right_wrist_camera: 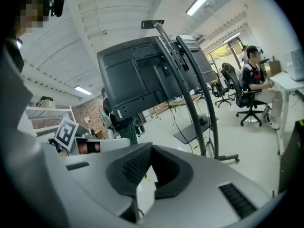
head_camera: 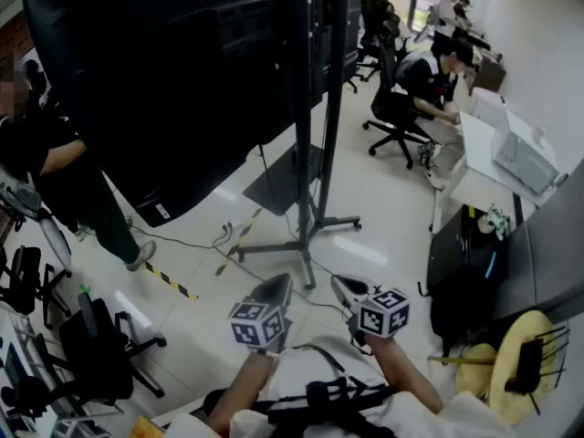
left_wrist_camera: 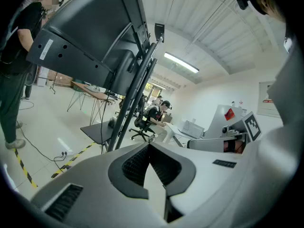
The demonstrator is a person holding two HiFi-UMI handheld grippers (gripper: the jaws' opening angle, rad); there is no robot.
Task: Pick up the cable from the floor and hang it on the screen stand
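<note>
A big black screen [head_camera: 164, 71] is mounted on a black screen stand [head_camera: 306, 153] whose feet spread over the pale floor. A thin black cable [head_camera: 182, 243] lies on the floor left of the stand's base and ends in plugs [head_camera: 226, 233]; the same plugs [left_wrist_camera: 62, 153] show in the left gripper view. My left gripper [head_camera: 281, 283] and right gripper [head_camera: 342, 284] hover side by side near me, short of the stand's base, both shut and empty. The stand [left_wrist_camera: 135, 94] rises ahead of the left gripper [left_wrist_camera: 149, 146]. It [right_wrist_camera: 199, 103] also stands ahead of the right gripper [right_wrist_camera: 151, 148].
A person [head_camera: 64, 181] stands left of the screen near the cable's far end. Another person [head_camera: 429, 80] sits at a white desk [head_camera: 484, 153] to the right. Black-and-yellow tape [head_camera: 169, 281] crosses the floor. An office chair [head_camera: 100, 345] stands lower left, a black case [head_camera: 465, 254] at right.
</note>
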